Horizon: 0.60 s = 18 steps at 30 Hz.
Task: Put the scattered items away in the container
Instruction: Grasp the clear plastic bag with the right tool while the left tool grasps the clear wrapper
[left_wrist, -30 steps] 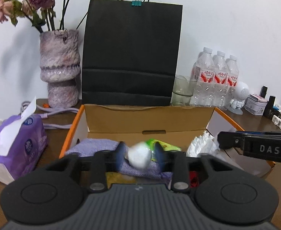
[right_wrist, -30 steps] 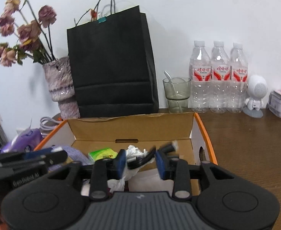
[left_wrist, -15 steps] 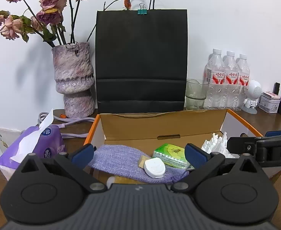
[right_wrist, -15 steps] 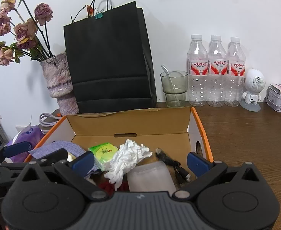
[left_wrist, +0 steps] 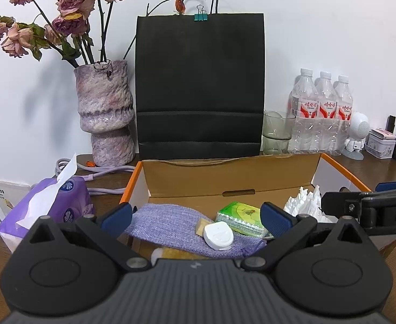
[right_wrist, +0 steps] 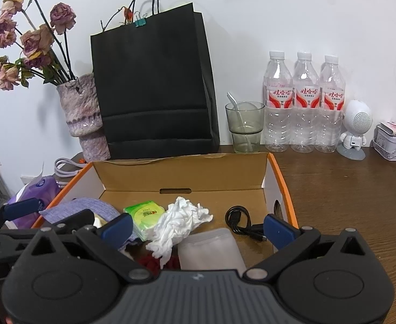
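Now white case (left_wrist: 218, 235) on purple cloth (left_wrist: 168, 219), below wide-spread left jaws, untouched

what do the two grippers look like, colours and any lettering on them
Both are matte black plastic. The left gripper and right gripper each have a ribbed grey front plate, two round discs, silver pivot pins and blue padded fingertips. Seen from the left wrist view, the right one carries white letters "DA", cut off at the picture's edge.

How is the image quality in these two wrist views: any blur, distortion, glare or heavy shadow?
Left wrist view: sharp, with no motion blur; fisheye bends the black paper bag and darkens the top corners; the dried flowers cast a soft shadow on the wall. Right wrist view: equally sharp, with the bag leaning more from distortion and mild reflections on the water bottles; lighting is even.
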Available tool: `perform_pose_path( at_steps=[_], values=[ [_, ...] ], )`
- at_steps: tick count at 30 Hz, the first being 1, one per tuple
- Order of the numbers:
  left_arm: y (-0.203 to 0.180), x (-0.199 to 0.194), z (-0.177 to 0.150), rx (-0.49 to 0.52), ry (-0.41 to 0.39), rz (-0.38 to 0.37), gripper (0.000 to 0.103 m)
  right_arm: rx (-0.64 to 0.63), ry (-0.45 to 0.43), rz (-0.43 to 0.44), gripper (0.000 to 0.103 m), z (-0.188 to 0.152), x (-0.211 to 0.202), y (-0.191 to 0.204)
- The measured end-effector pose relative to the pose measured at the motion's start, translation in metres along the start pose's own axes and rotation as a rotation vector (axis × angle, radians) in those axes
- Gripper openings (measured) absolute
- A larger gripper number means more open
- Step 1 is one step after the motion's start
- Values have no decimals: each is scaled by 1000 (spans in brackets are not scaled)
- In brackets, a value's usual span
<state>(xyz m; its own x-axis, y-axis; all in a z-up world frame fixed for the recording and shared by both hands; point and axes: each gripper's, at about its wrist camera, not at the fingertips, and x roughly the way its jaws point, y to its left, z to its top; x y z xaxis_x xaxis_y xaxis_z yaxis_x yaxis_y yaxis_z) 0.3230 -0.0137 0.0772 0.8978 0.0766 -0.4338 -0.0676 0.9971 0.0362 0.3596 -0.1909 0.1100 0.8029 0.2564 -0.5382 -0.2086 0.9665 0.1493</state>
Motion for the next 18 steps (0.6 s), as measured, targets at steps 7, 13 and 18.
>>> perform_pose_path(
  at_steps=[7, 13, 18],
  values=[
    [2, -12, 3, -20, -15, -10, 103, 10, -15, 3, 103, 1, -8, 1],
    [4, -43, 1, -24, -48, -45, 103, 24, -46, 47, 103, -5, -35, 2],
    [15, -66, -7, -47, -43, -60, 103, -7, -54, 38, 103, -22, -64, 0]
  ],
)
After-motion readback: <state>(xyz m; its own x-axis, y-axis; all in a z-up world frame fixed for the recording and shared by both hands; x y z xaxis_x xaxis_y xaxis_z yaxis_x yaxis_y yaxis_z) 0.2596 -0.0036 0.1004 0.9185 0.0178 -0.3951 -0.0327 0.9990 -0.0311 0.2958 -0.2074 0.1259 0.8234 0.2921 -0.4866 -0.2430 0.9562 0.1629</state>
